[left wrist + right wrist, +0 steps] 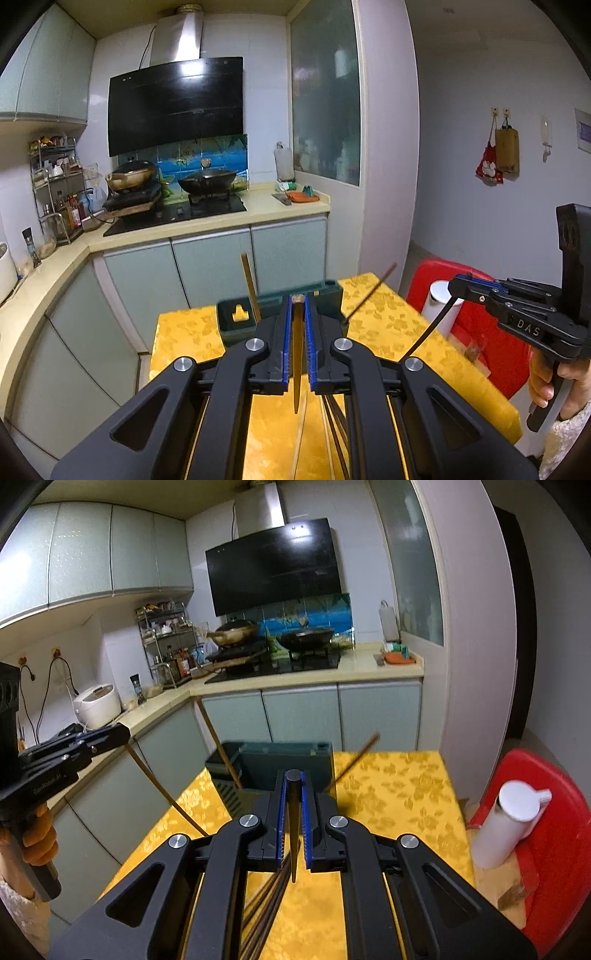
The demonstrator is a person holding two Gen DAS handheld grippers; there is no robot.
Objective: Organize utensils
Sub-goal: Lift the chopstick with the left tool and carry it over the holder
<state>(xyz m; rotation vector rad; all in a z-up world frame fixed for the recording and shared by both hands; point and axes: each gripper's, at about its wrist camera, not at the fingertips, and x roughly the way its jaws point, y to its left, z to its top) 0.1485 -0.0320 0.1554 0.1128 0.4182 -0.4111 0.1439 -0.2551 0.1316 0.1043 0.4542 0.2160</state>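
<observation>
Worktop (pixel 388 786): yellow-gold cloth, floral damask pattern.
Utensil holder (pixel 280 764), far edge: dark green.
Left hand-held gripper (pixel 297 332): black, blue pads; pale wooden chopstick (pixel 296 369).
Right hand-held gripper (pixel 293 812): same colours; dark chopstick (pixel 294 834).
Chair (pixel 546 812): red.
Bottle (pixel 506 827): white.

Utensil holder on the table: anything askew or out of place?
Yes. In the green holder, one chopstick leans left and another splays out far to the right instead of standing upright. More chopsticks lie loose on the yellow tablecloth.
</observation>
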